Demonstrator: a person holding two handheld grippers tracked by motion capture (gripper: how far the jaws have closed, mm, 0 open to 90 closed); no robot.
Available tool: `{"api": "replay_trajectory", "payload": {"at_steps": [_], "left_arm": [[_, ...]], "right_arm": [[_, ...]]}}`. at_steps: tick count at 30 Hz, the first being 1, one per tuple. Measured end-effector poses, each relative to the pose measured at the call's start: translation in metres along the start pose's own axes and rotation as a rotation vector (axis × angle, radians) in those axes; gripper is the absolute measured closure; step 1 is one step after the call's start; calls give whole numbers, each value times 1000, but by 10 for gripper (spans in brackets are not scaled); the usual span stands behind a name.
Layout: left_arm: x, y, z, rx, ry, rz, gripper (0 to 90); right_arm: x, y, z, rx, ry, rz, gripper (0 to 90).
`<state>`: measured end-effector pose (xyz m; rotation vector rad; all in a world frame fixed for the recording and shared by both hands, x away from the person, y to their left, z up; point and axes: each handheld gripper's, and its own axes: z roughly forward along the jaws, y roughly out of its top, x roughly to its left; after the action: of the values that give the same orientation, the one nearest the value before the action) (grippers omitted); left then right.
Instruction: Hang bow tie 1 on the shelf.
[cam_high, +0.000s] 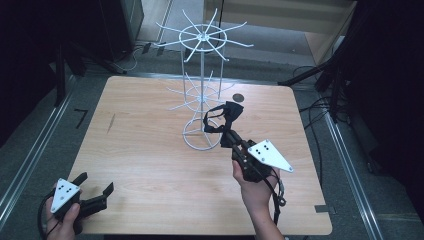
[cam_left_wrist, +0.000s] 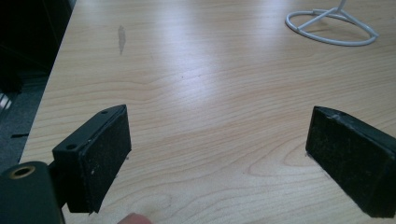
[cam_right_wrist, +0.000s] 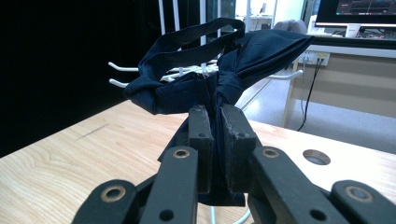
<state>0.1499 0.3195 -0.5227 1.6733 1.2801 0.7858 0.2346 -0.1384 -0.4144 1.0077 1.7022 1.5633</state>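
One dark navy bow tie (cam_high: 223, 117) with its neck strap hangs in the air above the wooden table (cam_high: 150, 150), pinched at its knot by the right gripper (cam_high: 231, 136), which reaches up and away from the person's right hand (cam_high: 255, 187) toward the white wire display stand (cam_high: 201, 90). In the right gripper view the bow tie (cam_right_wrist: 219, 60) sits directly at the tips of the two black jaws, which are clamped together on the fabric near the knot; one wing spreads to each side of the knot and the strap loops above, with a fold of cloth trailing down between the jaws. The tie is just beside the lower tier of wire hooks on the stand, in front of them as seen from the gripper; whether it touches a hook cannot be told. The stand's ring base (cam_high: 200, 136) rests on the table just to the left of the gripper. Well apart, at the near left corner of the table, the left gripper (cam_high: 95, 187) is held low in the left hand (cam_high: 62, 222), its jaws spread wide with nothing between them, bare wood showing between its pads (cam_left_wrist: 105, 156) in the left gripper view.
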Motion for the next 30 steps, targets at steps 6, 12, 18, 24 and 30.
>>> {"api": "replay_trajectory", "payload": {"at_steps": [6, 12, 18, 24, 30], "left_arm": [[0, -1, -2, 6, 4, 5, 72], [0, -2, -4, 15, 2, 4, 72], [0, -2, -3, 18, 0, 9, 72], [0, -2, -3, 18, 0, 9, 72], [0, -2, -3, 20, 0, 8, 72]], "right_arm": [[-2, -4, 6, 14, -5, 9, 848], [-4, -10, 12, 31, -7, 16, 848], [-8, -18, 18, 60, -13, 34, 848], [-6, -25, 24, 87, -8, 30, 847], [-6, -30, 29, 116, 8, 34, 839]]}}
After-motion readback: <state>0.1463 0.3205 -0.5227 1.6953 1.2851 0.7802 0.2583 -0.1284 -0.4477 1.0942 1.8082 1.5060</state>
